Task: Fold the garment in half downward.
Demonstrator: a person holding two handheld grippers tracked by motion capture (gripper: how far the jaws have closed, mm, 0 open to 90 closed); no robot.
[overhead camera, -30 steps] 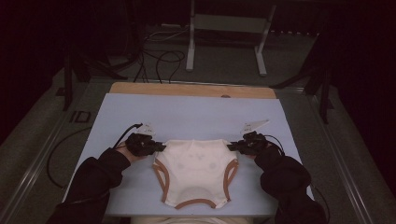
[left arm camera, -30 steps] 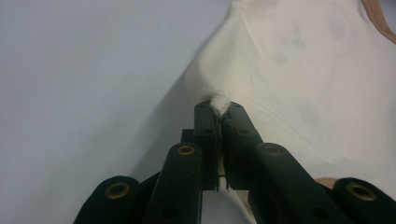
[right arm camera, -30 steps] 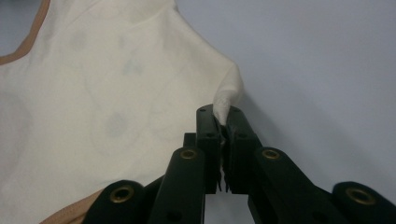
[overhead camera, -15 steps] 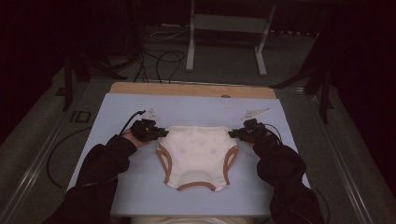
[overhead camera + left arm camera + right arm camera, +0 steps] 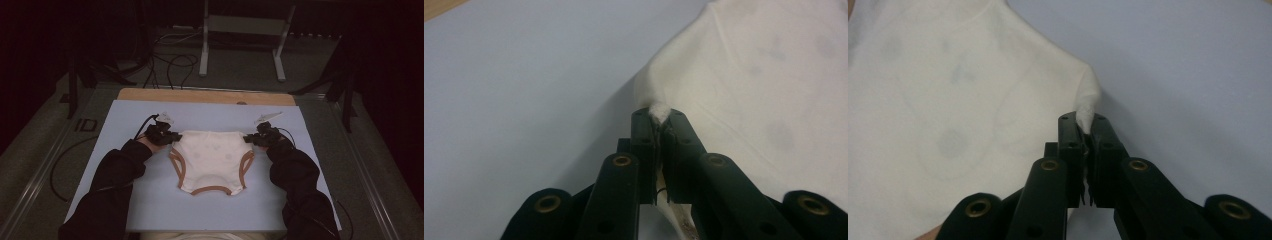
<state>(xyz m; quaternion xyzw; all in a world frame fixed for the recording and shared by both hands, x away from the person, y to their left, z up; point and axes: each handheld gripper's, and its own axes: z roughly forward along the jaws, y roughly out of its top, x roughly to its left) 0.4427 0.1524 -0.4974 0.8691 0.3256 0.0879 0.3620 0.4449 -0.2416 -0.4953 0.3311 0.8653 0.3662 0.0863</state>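
Two black two-jaw grippers, one in each of a person's hands, clamp the top corners of a cream cotton baby garment with brown-trimmed leg openings (image 5: 211,161) on a pale blue table mat (image 5: 125,205). The left gripper (image 5: 172,138) has its jaws closed tight on a bunched tuft of the cream cloth (image 5: 658,111), as the left gripper view shows; the right gripper (image 5: 250,140) pinches the opposite corner (image 5: 1085,114) the same way, jaws all but together. The garment lies spread flat near the middle of the mat, waist edge toward the far side, crotch toward the person. Faint grey printed shapes, apparently a pattern, mark the fabric. A light wooden board edge (image 5: 205,96) runs along the mat's far side. Black sleeves (image 5: 115,175) enter from the near edge.
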